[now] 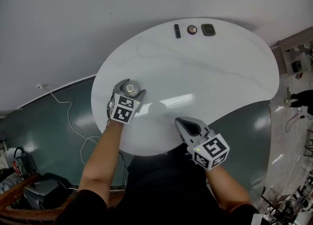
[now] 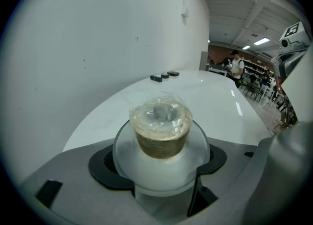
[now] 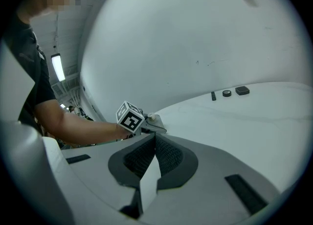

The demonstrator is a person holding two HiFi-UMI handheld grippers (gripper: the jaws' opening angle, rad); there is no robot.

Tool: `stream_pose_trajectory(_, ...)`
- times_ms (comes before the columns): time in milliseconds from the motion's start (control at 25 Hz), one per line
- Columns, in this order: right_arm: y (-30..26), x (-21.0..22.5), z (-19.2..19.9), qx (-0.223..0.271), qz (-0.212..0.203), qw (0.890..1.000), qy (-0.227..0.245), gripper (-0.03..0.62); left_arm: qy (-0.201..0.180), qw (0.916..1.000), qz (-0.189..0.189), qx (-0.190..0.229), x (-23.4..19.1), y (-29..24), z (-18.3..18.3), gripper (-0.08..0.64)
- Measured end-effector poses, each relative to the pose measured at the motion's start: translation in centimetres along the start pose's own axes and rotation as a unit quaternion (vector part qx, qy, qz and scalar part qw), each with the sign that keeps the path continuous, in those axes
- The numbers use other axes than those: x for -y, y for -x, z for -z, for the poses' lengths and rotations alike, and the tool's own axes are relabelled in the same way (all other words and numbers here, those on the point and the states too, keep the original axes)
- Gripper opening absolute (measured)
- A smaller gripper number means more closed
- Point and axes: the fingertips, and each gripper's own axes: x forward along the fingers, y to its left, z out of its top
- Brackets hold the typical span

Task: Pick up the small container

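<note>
Small container (image 2: 161,130), film-lidded, sits gripped by its clear round body between the left tongs (image 1: 131,90), at the near-left of the desk (image 1: 205,72). Right tongs (image 3: 152,141) pressed together, empty. Risks: slick wall slips out; a hard squeeze buckles it and pops the film.

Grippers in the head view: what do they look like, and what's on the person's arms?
Both the left gripper and right gripper are grey plastic shells, each carrying a white cube with black square markers. The gripping pads are black and ribbed. The person wears dark short sleeves.
</note>
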Motion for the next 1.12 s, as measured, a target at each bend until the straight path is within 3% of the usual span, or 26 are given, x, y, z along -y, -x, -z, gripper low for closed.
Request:
stream_pose_trajectory(120, 0.6, -0.1, 0.1, 0.008, 0.008, 1.0, -0.001, -0.006, 0.001, 1.0, 0.005, -0.002, 0.7, 1.1, 0.2, 0.345)
stream_pose_trajectory(680, 2.6, -2.2, -1.2, 0.062, 0.052, 0.997, 0.013, -0.006, -0.062, 0.9948, 0.066, 0.047, 5.9, 9.2, -4.1, 0.345)
stream_pose_trajectory(1120, 4.3, -4.1, -3.5, 0.098, 0.06, 0.992, 0.042, -0.006, -0.076, 0.9924, 0.084, 0.047, 8.8, 16.2, -4.3, 0.345)
